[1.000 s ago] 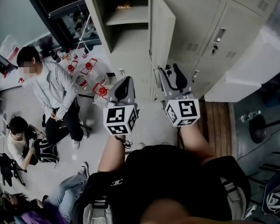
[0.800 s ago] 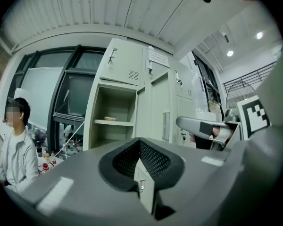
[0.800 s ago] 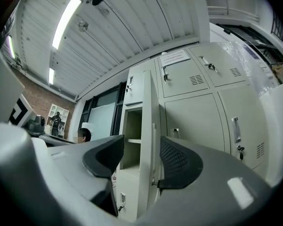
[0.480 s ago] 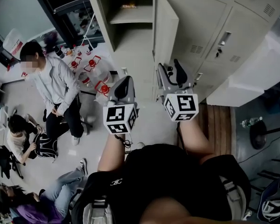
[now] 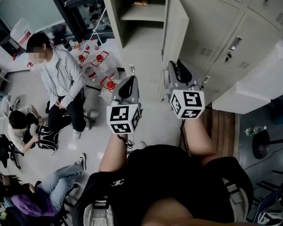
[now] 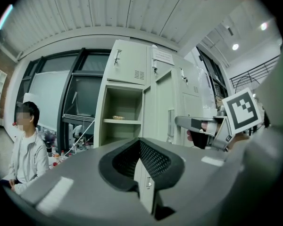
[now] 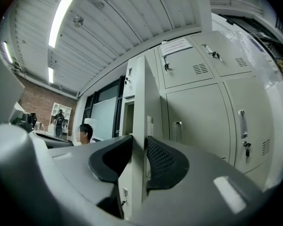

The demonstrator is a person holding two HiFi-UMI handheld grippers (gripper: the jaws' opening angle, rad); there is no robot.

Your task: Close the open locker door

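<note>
Right gripper view: my right tool (image 7: 134, 160), jaws just closing, is clamping the locker door (image 7: 140, 102) edge; swinging gently should avoid slipping.

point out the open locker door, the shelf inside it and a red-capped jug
open locker door (image 5: 177, 36): head view, flat face
shelf (image 5: 146, 13): head view, bare top
red-capped jug (image 5: 109, 84): head view, red cap

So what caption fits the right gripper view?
Right gripper, jaws just closing, pinches the edge of the open locker door.
</note>
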